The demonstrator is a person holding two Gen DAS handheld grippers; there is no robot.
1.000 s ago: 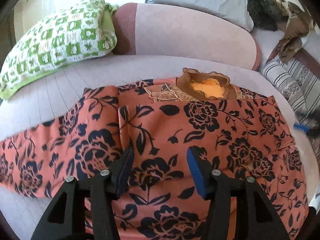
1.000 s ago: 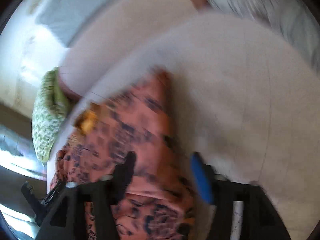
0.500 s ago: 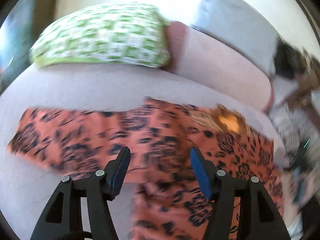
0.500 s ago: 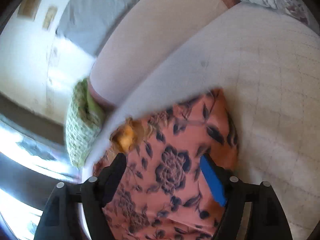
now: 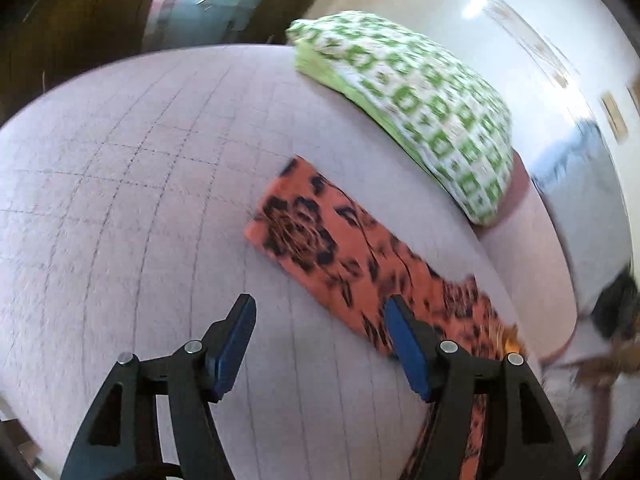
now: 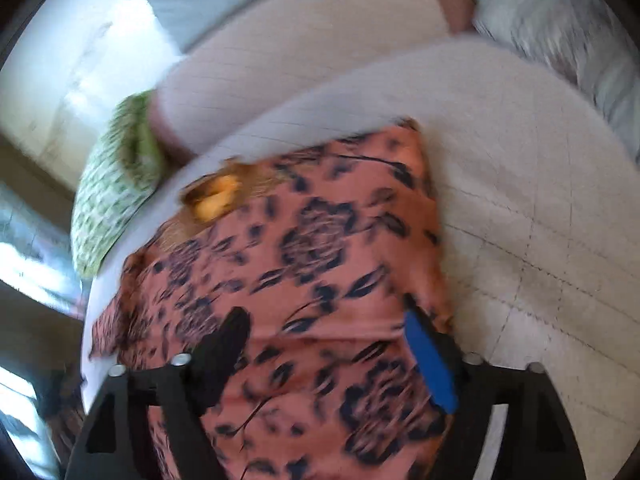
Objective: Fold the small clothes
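An orange top with a dark flower print (image 6: pixel 320 264) lies flat on the pale quilted sofa seat (image 5: pixel 120 208). In the left wrist view its long sleeve (image 5: pixel 328 252) stretches out to the left, its end just ahead of my left gripper (image 5: pixel 320 332), which is open and empty above the seat beside the sleeve. My right gripper (image 6: pixel 332 340) is open and empty over the body of the top, near its right edge. The neck opening with a yellow lining (image 6: pixel 216 196) points toward the backrest.
A green and white checked cushion (image 5: pixel 420 108) lies at the back of the seat, also in the right wrist view (image 6: pixel 116 208). The sofa backrest (image 6: pixel 300 72) runs behind. Striped fabric and other clothes (image 6: pixel 560 28) lie at the right end.
My left gripper has swung left, from over the top's body to the sleeve's end. My right gripper has shifted over the top's right side. Both stay open.
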